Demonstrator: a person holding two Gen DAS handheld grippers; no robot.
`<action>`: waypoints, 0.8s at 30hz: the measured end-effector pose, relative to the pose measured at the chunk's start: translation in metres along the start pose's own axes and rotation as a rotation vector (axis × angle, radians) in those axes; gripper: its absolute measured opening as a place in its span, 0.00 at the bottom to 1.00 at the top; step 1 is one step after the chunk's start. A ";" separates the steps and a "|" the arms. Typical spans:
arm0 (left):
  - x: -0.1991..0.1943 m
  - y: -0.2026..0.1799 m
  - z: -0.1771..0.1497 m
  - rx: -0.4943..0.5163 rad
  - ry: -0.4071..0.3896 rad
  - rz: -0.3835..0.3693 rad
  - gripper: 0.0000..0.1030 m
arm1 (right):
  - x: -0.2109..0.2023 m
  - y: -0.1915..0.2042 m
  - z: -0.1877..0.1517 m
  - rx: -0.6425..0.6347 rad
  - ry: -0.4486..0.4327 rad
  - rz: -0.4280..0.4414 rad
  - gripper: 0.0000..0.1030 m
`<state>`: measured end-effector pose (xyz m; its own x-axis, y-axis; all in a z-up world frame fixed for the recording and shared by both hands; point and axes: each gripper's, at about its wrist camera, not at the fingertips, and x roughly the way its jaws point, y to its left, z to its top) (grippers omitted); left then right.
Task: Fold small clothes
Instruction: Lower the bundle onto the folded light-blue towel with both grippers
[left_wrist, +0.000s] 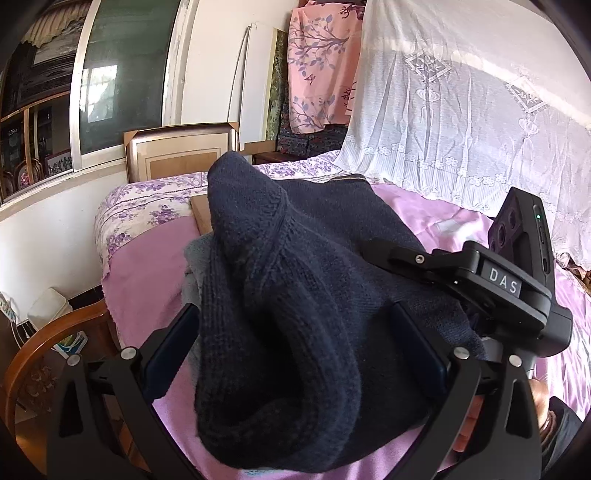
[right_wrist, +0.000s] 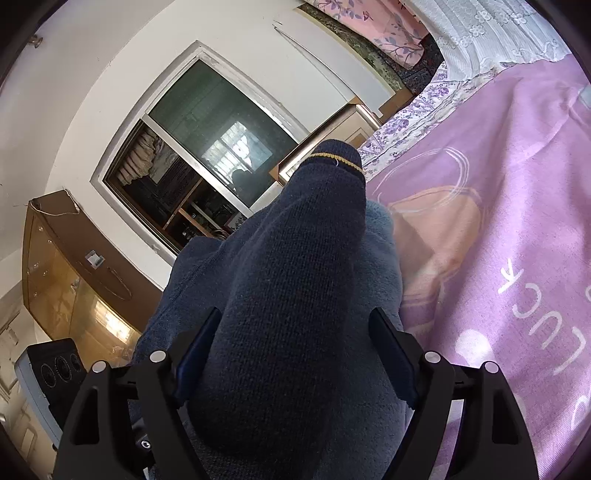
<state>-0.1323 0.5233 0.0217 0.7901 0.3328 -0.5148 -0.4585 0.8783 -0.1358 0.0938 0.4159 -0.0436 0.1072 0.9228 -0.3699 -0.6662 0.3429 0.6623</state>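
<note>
Filling both wide-open claws, unheld, the navy sweater (left_wrist: 295, 280) hides the bed (left_wrist: 147, 273).

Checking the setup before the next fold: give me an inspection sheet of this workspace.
Surface: bed under a pink sheet with printed letters; floral bedding at its far edge.
Job's things: navy sweater bunched up on the sheet, over a grey-blue garment.
Clutter: flat brown board behind the sweater.
Grippers: left gripper open, a sweater fold between its jaws; right gripper open, fabric between its jaws, pads not clearly pressing.
Cables: nothing seen.
Surroundings: window, lace cover, pink floral cloth, wooden chair, wooden headboard.
</note>
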 end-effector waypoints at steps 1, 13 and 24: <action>0.000 0.000 0.000 -0.002 0.001 0.000 0.96 | -0.001 0.000 0.000 -0.002 -0.004 0.004 0.79; -0.005 0.008 0.004 -0.036 0.009 0.023 0.96 | -0.039 0.018 -0.019 -0.116 -0.052 -0.031 0.80; -0.031 0.010 0.009 -0.061 -0.069 0.215 0.96 | -0.079 0.048 -0.046 -0.302 -0.159 -0.150 0.82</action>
<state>-0.1573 0.5246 0.0441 0.6966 0.5342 -0.4789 -0.6411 0.7632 -0.0812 0.0192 0.3513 -0.0124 0.3175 0.8901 -0.3269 -0.8197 0.4310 0.3773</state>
